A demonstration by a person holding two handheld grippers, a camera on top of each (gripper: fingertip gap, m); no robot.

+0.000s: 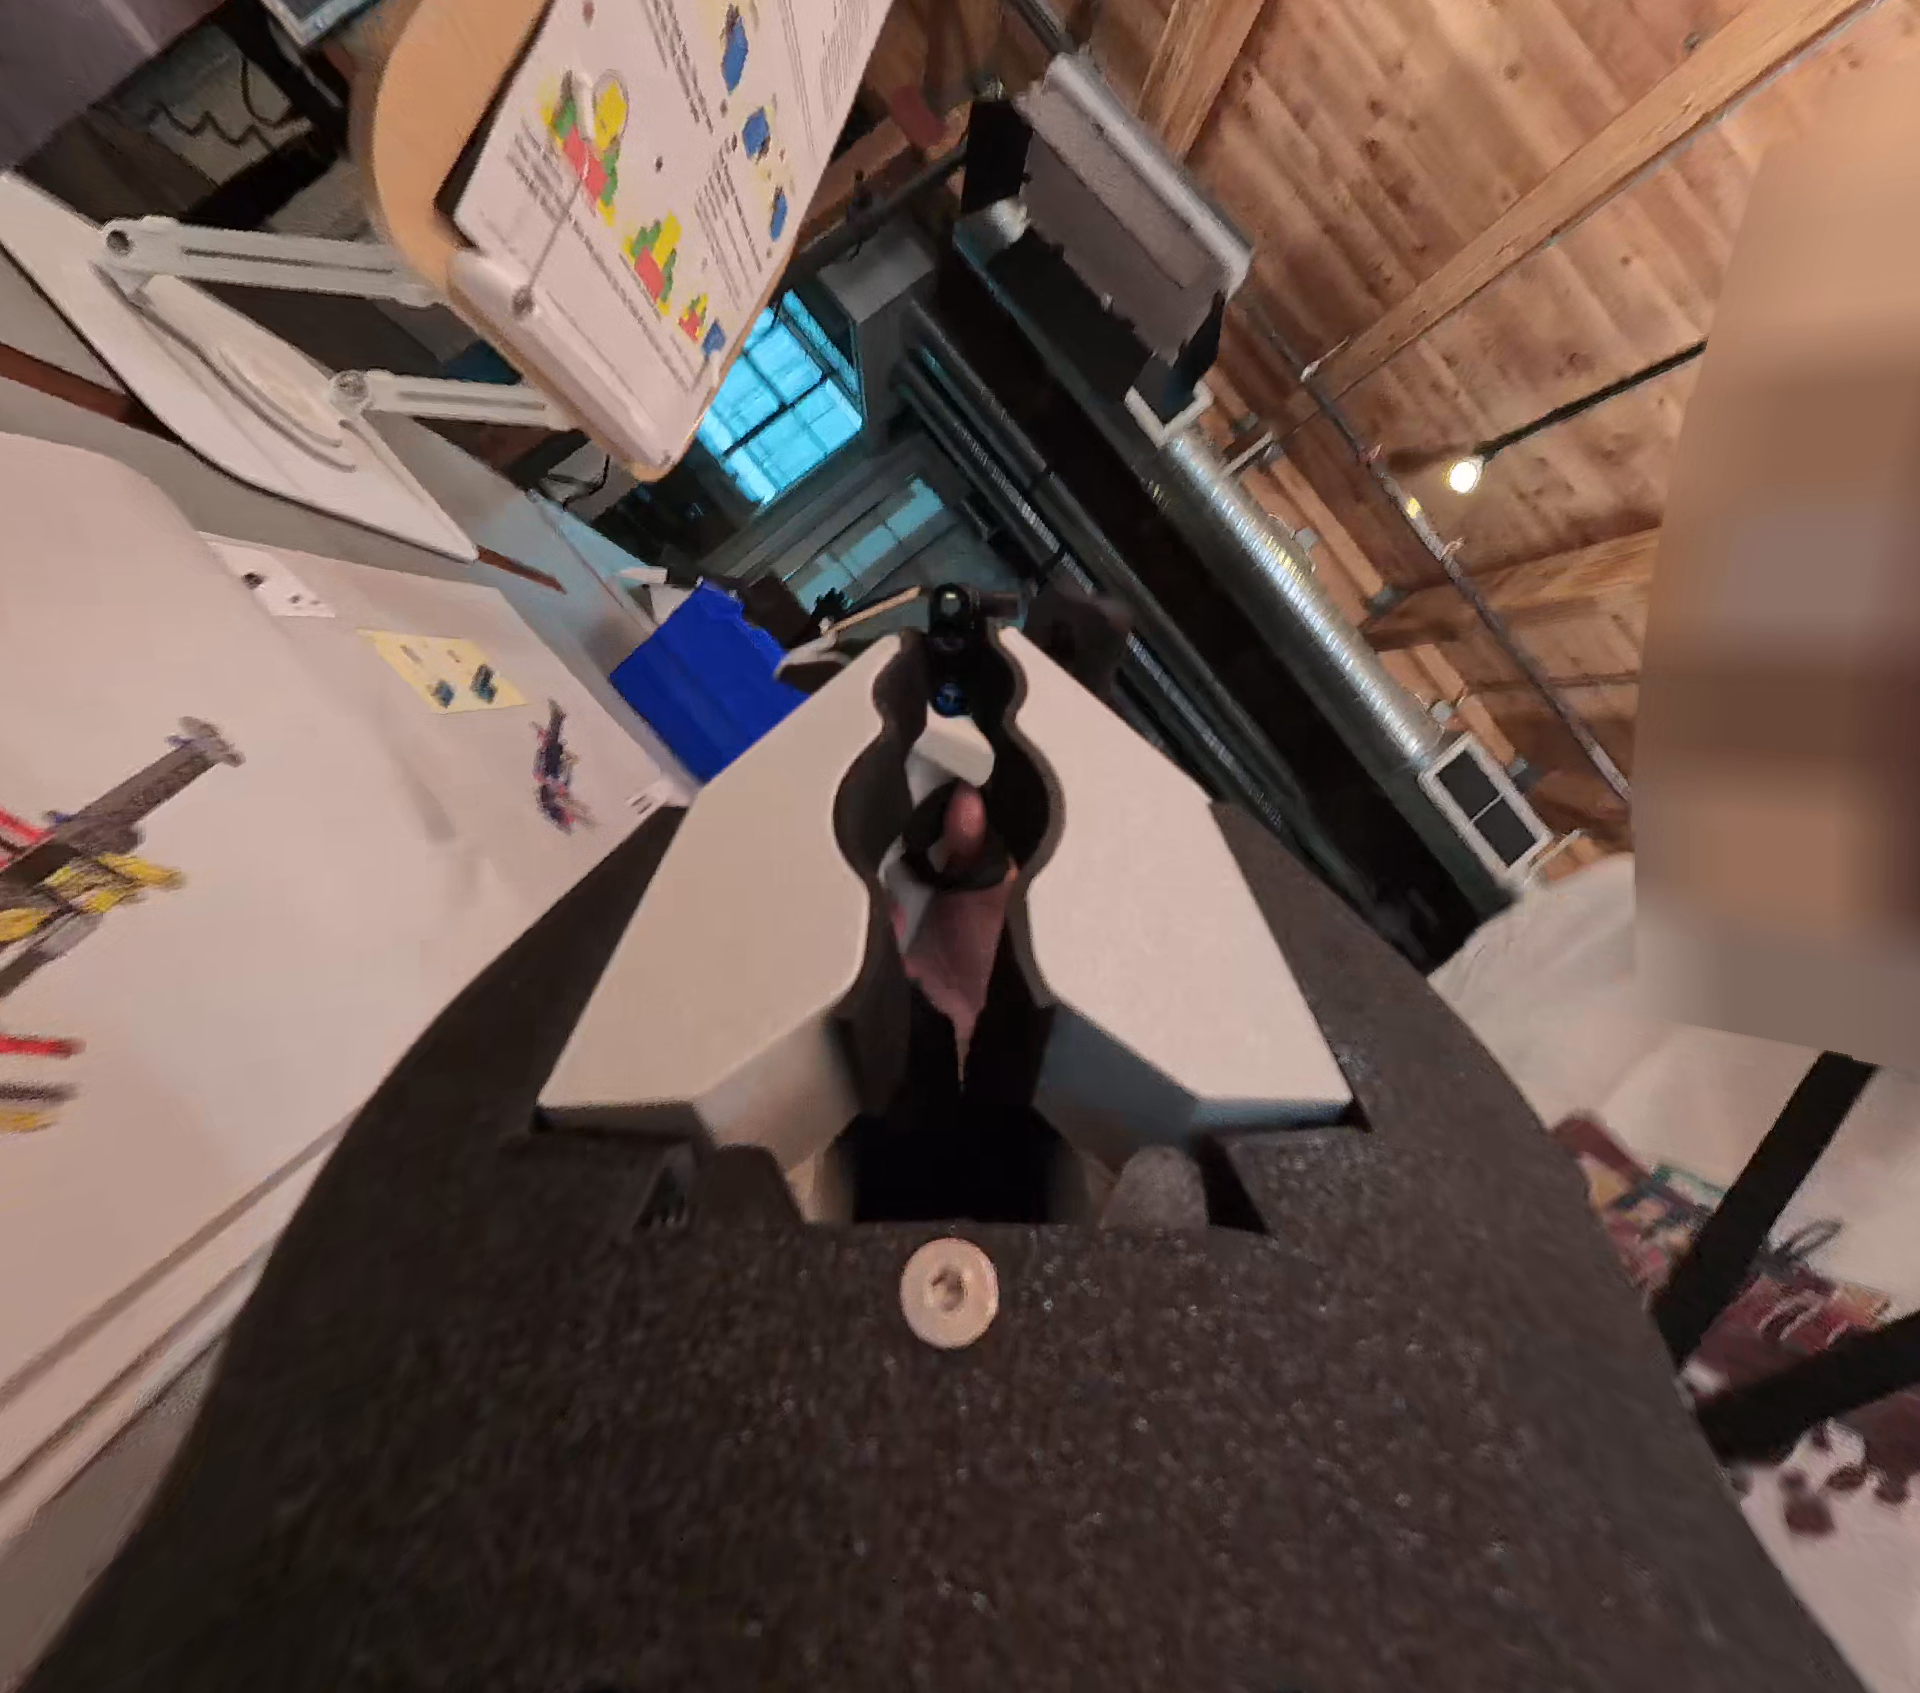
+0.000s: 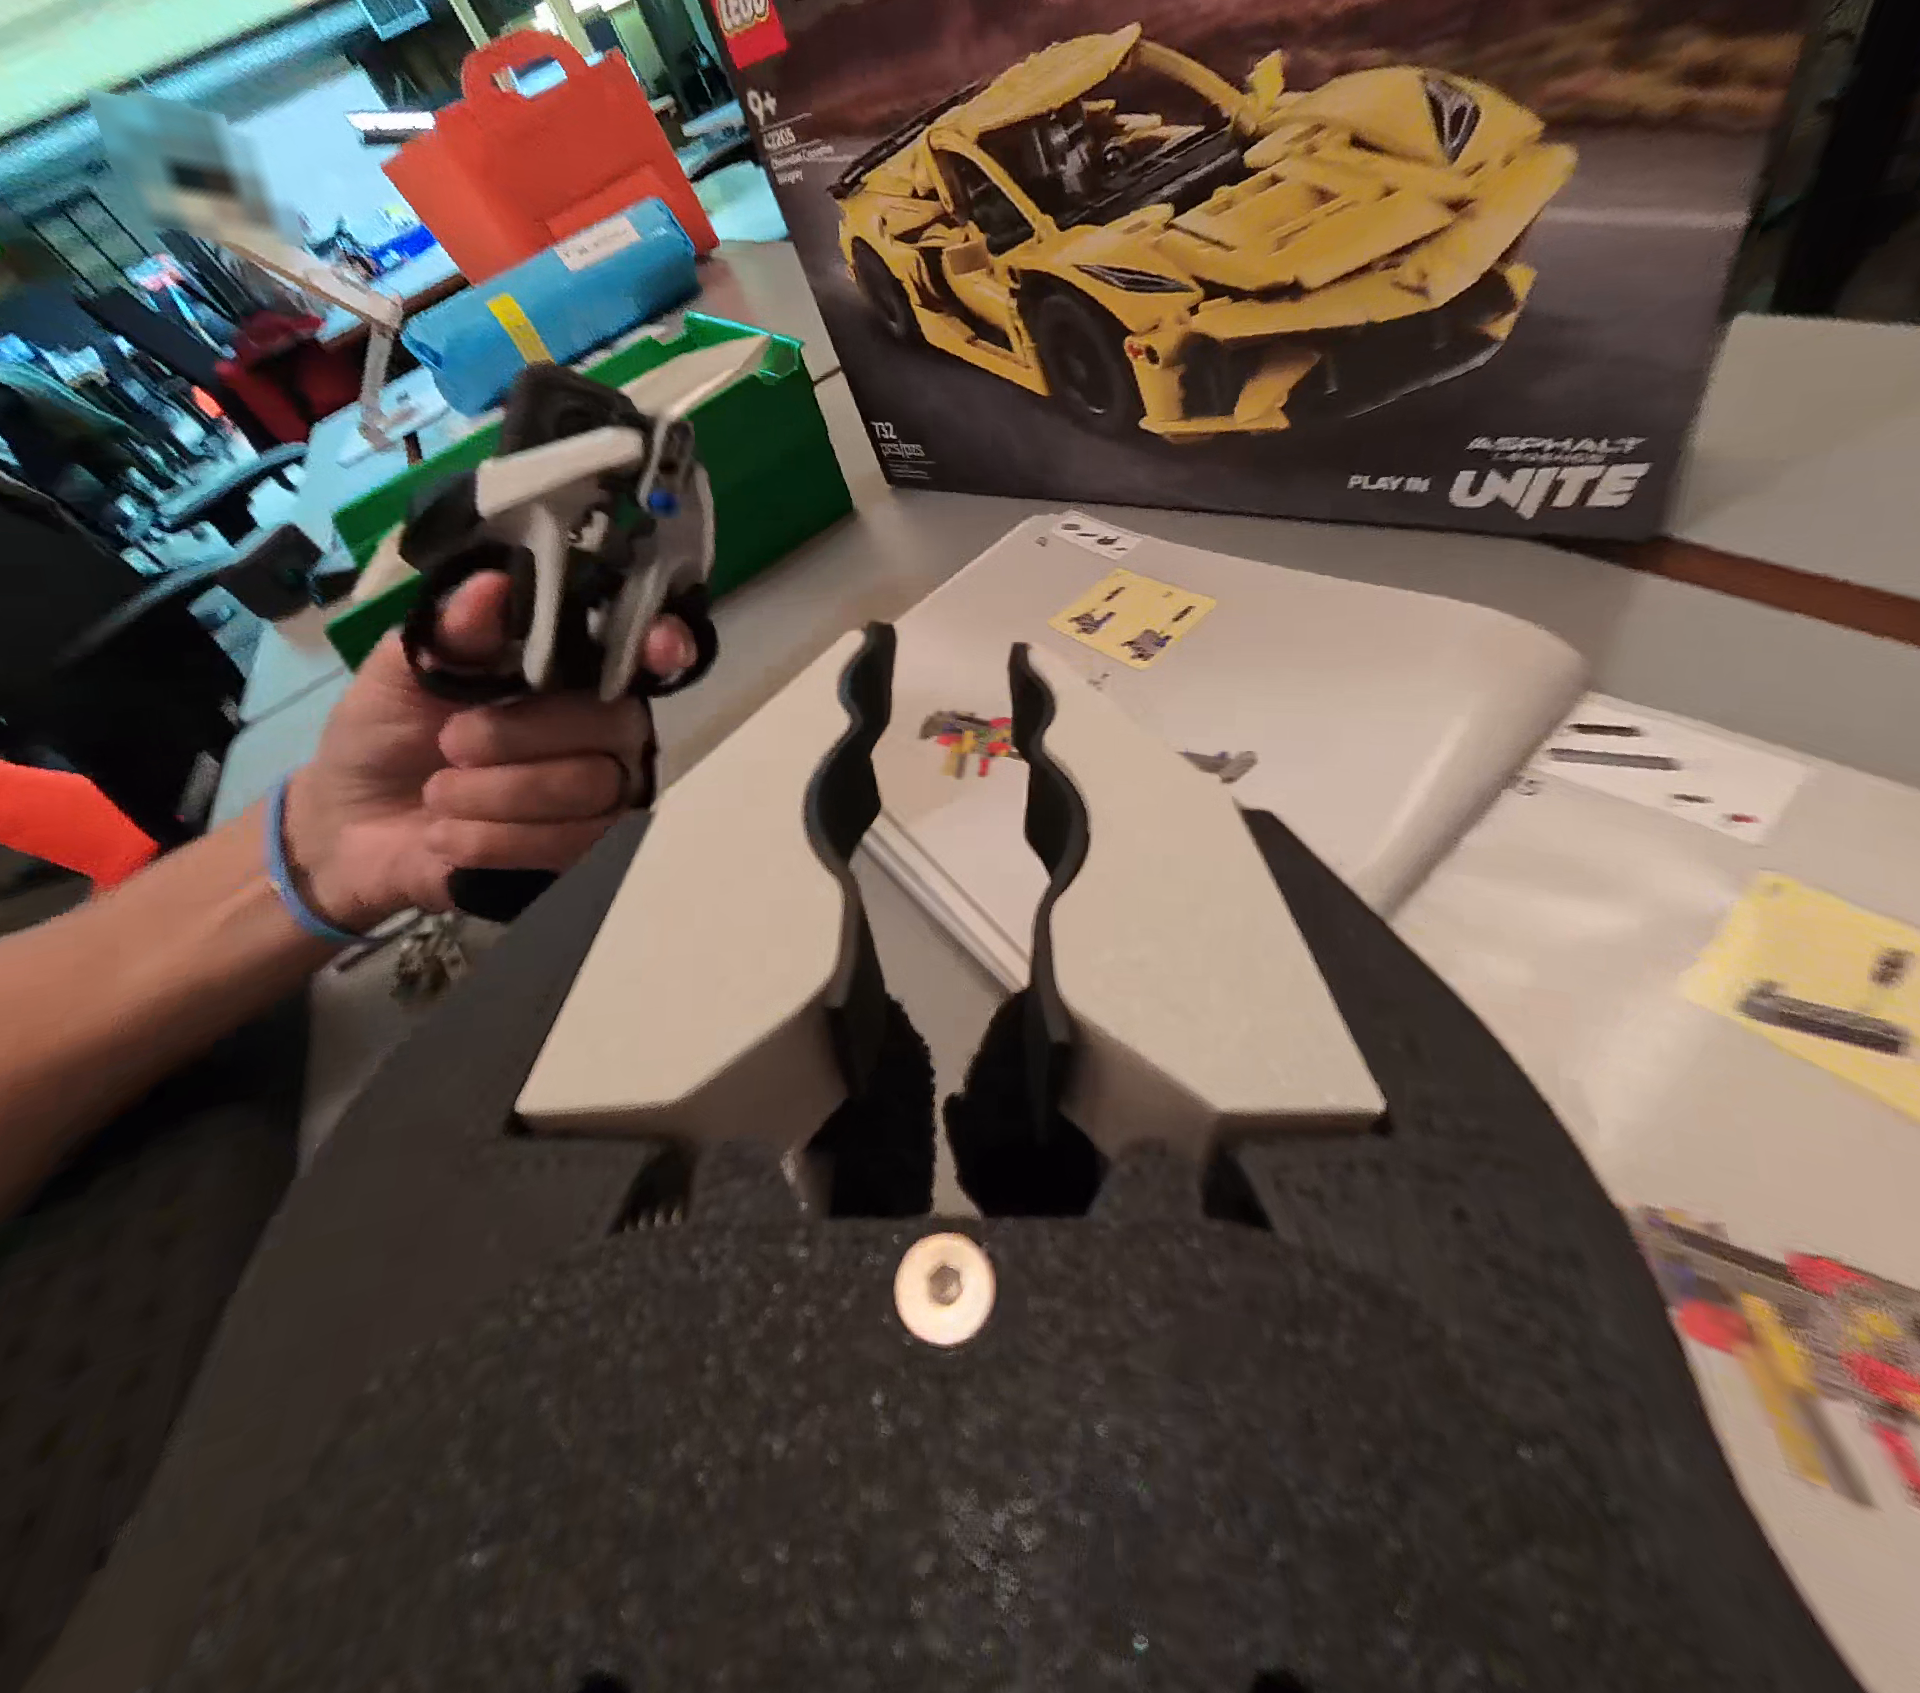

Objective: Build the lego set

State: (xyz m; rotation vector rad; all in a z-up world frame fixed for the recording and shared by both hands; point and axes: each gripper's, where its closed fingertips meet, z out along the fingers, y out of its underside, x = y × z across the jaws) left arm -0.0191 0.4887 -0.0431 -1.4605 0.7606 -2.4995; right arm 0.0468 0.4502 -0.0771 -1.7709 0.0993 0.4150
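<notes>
Although the box [image 2: 1299, 168] stands upright at the back of the bench [image 2: 1766, 417] with its finished yellow car pictured on the front, only a very small part of that build can be seen as done. A small dark piece [image 1: 951, 656] with a blue pin is gripped at the tips of the left tongs [image 1: 951, 687], which are closed on it and raised well above the bench, tilted up toward the wooden ceiling. In the right wrist view the same tongs are seen held in a hand [image 2: 468, 770], with a small grey and black piece and a blue pin between their tips; whether it is one part or a few joined parts cannot be told through the blur. The right tongs [image 2: 945, 687] are parted and hold nothing, hovering over the open manual [image 2: 1299, 708], which lies flat on the bench just in front of the box. The open pages show small early sub-assemblies, so the build is judged to be near its start. No car body, wheels or chassis are seen anywhere on the bench. A green bin [image 2: 769, 480] sits left of the box. Nearly all of the assembly is judged to be left.
</notes>
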